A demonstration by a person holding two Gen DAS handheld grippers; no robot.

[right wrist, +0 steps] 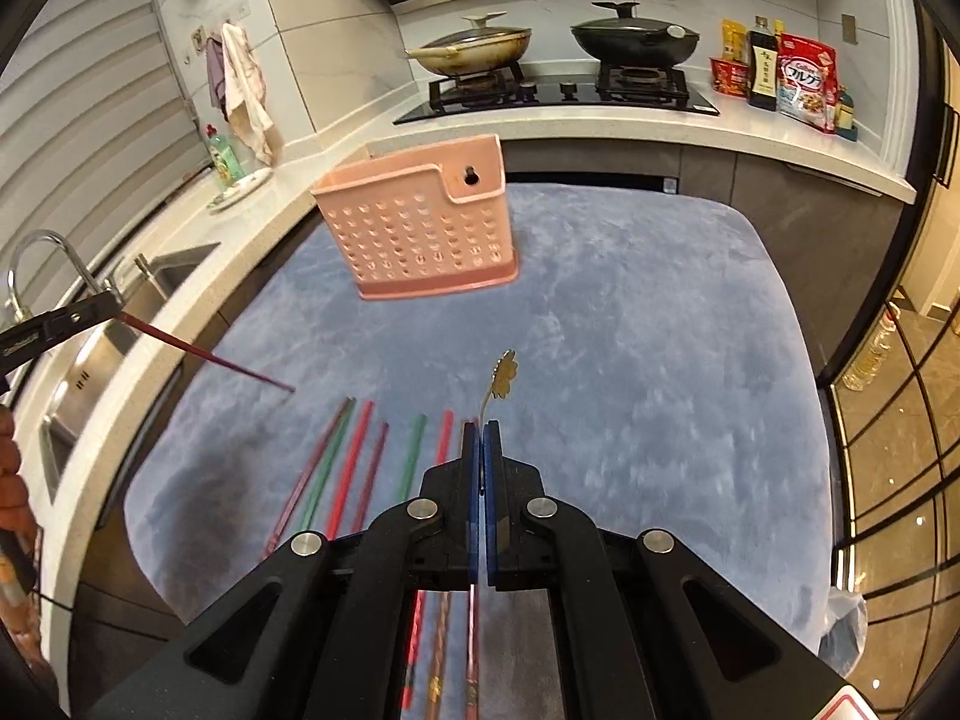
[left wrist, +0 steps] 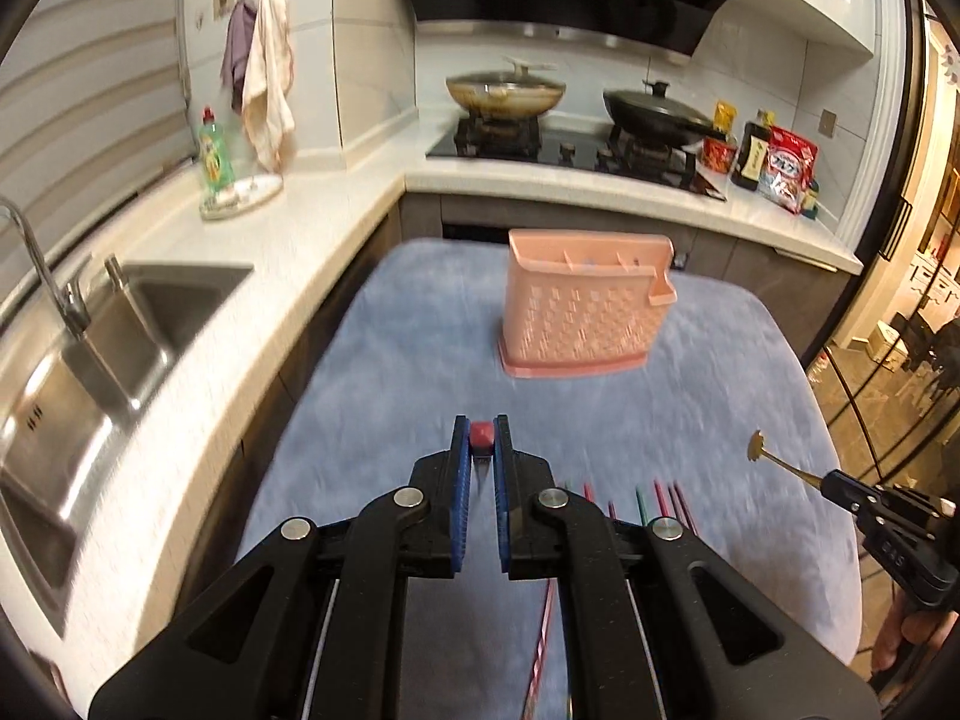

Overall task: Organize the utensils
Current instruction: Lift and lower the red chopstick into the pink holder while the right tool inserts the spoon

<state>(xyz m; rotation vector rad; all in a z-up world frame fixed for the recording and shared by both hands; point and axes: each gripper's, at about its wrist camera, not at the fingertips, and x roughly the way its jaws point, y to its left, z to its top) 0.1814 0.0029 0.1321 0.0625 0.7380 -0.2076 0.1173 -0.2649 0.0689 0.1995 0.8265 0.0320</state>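
Note:
A pink perforated utensil holder (left wrist: pixel 576 312) (right wrist: pixel 420 228) stands upright at the far side of the blue cloth (left wrist: pixel 390 360) (right wrist: pixel 630 330). My left gripper (left wrist: pixel 481 426) (right wrist: pixel 114 306) is shut on a dark red chopstick (left wrist: pixel 481 435) (right wrist: pixel 204 354), held above the cloth's left side with its tip slanting down. My right gripper (right wrist: pixel 482 426) (left wrist: pixel 831 480) is shut on the thin stem of a gold flower-headed spoon (right wrist: pixel 503 378) (left wrist: pixel 757 446), raised over the cloth. Several red, green and brown chopsticks (right wrist: pixel 354 462) (left wrist: pixel 660 495) lie side by side on the near part of the cloth.
A steel sink (left wrist: pixel 78 372) with a tap (left wrist: pixel 36 252) sits in the counter to the left. Behind the holder is a hob with two lidded pans (right wrist: pixel 468 48) (right wrist: pixel 636 36), with bottles and packets (right wrist: pixel 780 72) at the back right. A glass door (right wrist: pixel 888 420) runs along the right.

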